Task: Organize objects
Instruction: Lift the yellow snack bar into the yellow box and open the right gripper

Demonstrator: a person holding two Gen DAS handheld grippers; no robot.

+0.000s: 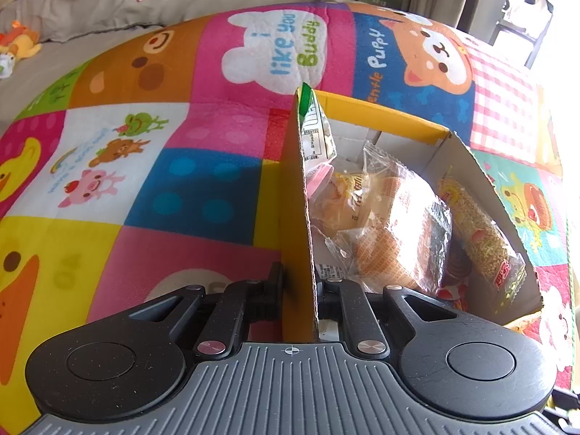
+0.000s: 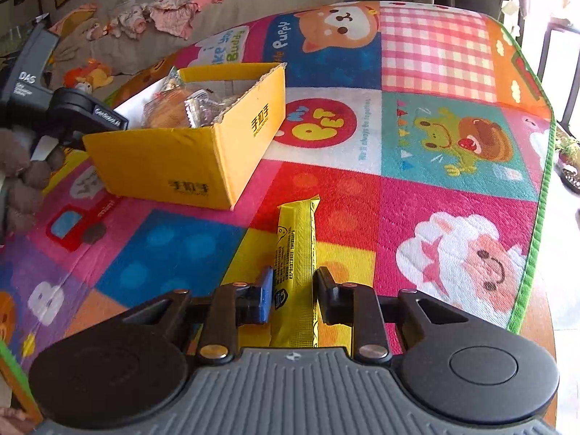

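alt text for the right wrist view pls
The right gripper is shut on a long yellow snack packet lying on a colourful cartoon play mat. Beyond it sits an open yellow cardboard box of wrapped snacks, with the left gripper at its far-left wall.

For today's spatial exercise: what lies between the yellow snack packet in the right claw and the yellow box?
Only bare play mat, seen in the right wrist view, separates the yellow snack packet from the yellow box.

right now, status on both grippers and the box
Left gripper clamped on box wall. Right gripper shut on yellow packet on mat. Path to box clear.
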